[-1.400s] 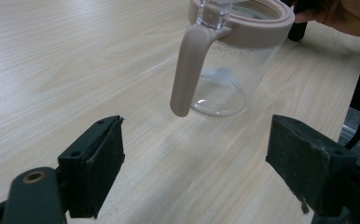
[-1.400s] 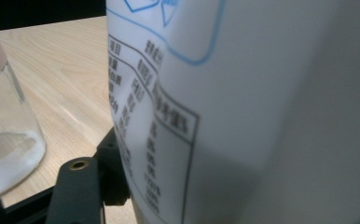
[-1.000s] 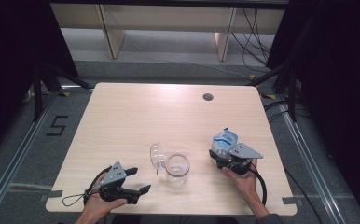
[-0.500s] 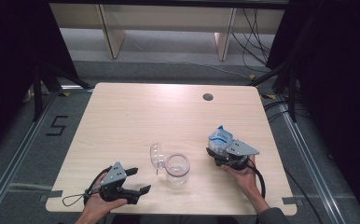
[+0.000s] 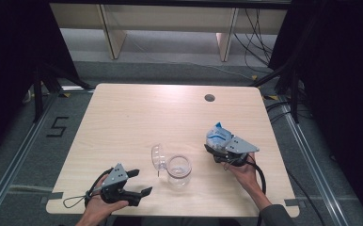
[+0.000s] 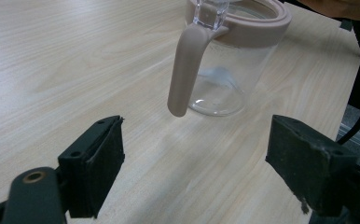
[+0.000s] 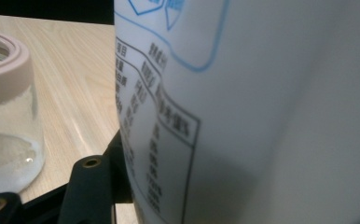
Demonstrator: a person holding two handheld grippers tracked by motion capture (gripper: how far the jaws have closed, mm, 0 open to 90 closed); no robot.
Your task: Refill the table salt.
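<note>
High view shows my right tool (image 5: 218, 149) clamped on a white pouch (image 5: 217, 136) just right of the open jar (image 5: 178, 170), my left tool (image 5: 139, 182) gaping empty at its left; careless tipping could spill contents beside the rim.

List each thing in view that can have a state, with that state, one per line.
Clear jar: upright on the table, lid flipped open, looks empty.
White-and-blue packet: clamped in the right gripper, off the table, beside the jar.
Right gripper: shut on the packet.
Left gripper: jaws open, nothing between them, pointing at the jar's handle.
</note>
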